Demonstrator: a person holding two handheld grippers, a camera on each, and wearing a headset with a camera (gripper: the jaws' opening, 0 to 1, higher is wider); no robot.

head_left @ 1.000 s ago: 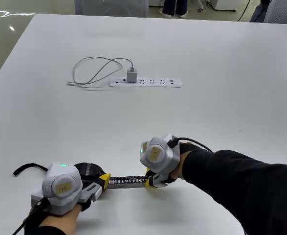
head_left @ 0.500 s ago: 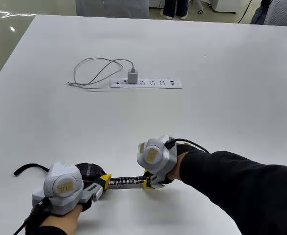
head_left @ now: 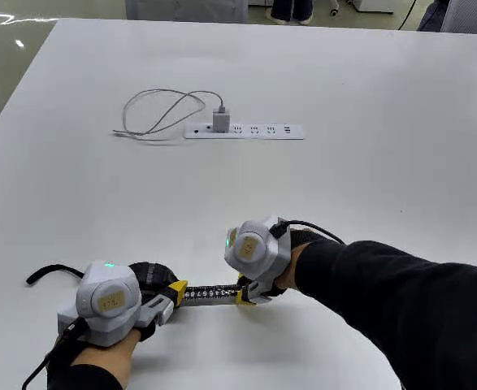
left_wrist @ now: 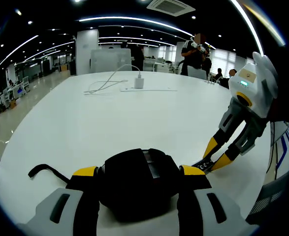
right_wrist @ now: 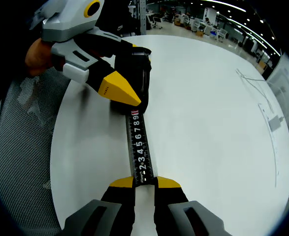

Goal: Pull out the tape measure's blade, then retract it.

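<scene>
White table (head_left: 344, 89) open across the upper frame; left gripper (left_wrist: 138, 171) clamps tape measure (left_wrist: 134, 194), right gripper (right_wrist: 144, 182) pinches blade (right_wrist: 137, 142), which is shorter than before.

In the head view your left gripper (head_left: 166, 296) hid most of the tape measure's case (head_left: 149, 276). The hook end of the blade (right_wrist: 138, 142) lay buried between the jaws of your right gripper (right_wrist: 145, 183); from the head view its numbers were too small to read.

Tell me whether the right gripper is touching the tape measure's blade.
Touching. In the right gripper view, the right gripper has both yellow-tipped jaws closed on the end of the blade, with no gap on either side.
</scene>
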